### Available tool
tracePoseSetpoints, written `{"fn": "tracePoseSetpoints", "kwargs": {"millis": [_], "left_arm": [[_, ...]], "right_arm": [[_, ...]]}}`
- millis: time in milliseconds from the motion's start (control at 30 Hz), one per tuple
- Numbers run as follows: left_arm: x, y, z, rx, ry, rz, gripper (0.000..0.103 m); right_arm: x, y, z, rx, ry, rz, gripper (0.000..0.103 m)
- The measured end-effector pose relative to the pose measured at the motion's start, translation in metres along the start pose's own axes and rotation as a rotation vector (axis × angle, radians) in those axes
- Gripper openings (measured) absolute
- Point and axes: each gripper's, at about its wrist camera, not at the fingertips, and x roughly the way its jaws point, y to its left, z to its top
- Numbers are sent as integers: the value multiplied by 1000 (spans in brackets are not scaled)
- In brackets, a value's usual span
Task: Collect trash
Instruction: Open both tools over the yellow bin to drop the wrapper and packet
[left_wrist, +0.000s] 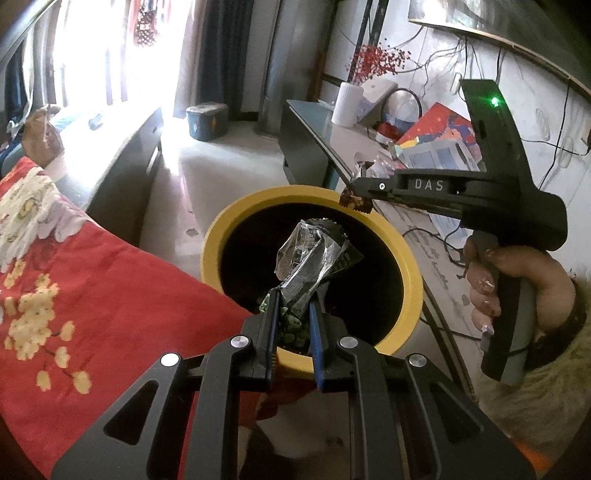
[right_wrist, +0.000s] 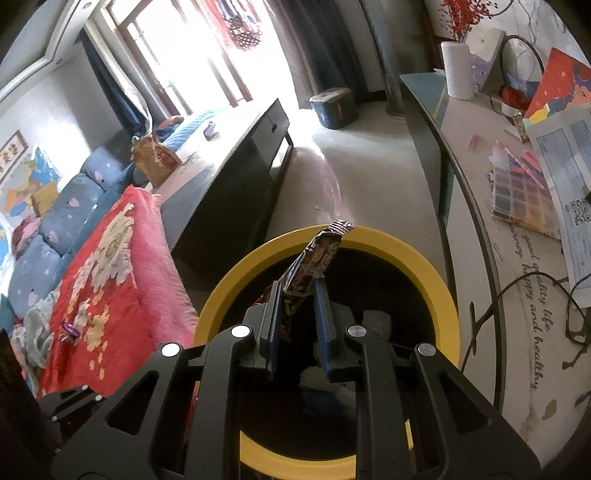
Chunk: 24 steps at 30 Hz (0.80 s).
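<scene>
A round bin with a yellow rim (left_wrist: 218, 229) and black inside stands on the floor between the bed and the desk. My left gripper (left_wrist: 293, 295) is shut on a crumpled silver and green snack wrapper (left_wrist: 314, 254) and holds it over the bin's mouth. My right gripper (right_wrist: 299, 288) is over the same bin (right_wrist: 439, 280); a brown foil wrapper (right_wrist: 319, 254) sticks up between its fingers, and the jaws stand a little apart. The right gripper also shows in the left wrist view (left_wrist: 354, 194), with the brown wrapper (left_wrist: 354, 201) at its tip above the bin's far rim.
A red flowered blanket (left_wrist: 92, 288) lies on the bed to the left, with a small purple wrapper (right_wrist: 70, 330) on it. A desk (right_wrist: 517, 295) to the right carries papers, cables and a white vase (right_wrist: 458, 70). A dark low cabinet (right_wrist: 236, 162) stands behind the bin.
</scene>
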Motion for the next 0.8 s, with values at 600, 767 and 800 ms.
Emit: {"fn": "tracePoseSetpoints", "kwargs": {"millis": [600,767,800], "left_arm": [[18,16,7,-65,-59,-6,88],[-10,37,6,-124,-138,37,94],[-17,43,6,-142,-153,51,94]], "right_arm": [[-2,-13,0,58,-6,-10,49],[-13,9,1,-1,-67,17,58],[-15,13,2,-10,-72,23,59]]}}
